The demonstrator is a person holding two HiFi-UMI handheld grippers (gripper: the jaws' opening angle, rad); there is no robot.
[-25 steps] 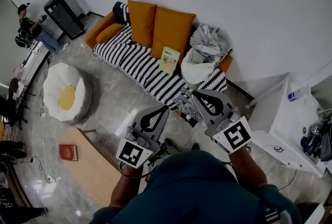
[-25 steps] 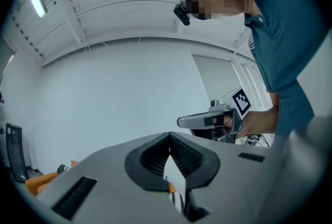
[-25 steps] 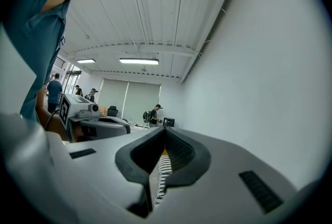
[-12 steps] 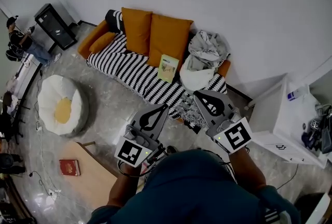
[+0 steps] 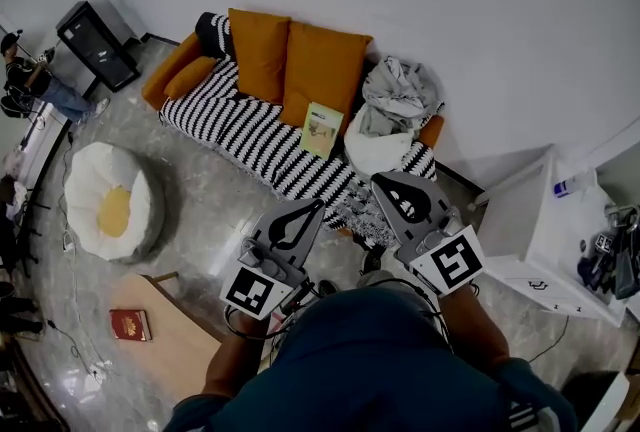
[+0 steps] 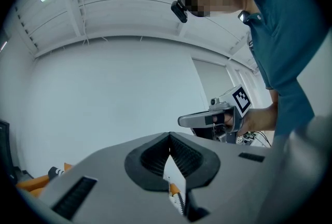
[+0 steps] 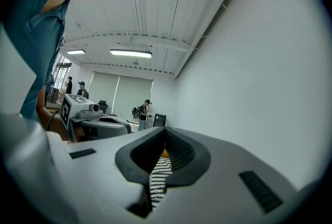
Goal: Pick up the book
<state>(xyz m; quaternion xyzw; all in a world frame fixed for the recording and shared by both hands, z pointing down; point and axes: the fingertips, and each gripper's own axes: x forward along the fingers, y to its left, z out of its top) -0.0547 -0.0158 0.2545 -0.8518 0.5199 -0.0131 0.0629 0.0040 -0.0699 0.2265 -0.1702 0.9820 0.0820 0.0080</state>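
Green book (image 5: 321,129), long axis upright, against cushion (image 5: 322,70)

Wears a teal shirt (image 5: 375,360) with sleeves stopping short of the forearms, and a small black camera (image 6: 179,10) at the head. Carries two matching grey tools, the left gripper (image 5: 318,208) and the right gripper (image 5: 379,182), each flat and wedge-shaped, with a teardrop cut-out lined by ribbed black pads (image 6: 149,157). Bears a white left marker cube (image 5: 250,292) and a right marker cube (image 5: 452,262), both printed with black squares. Trails a thin black cable (image 5: 245,331) under the left one.
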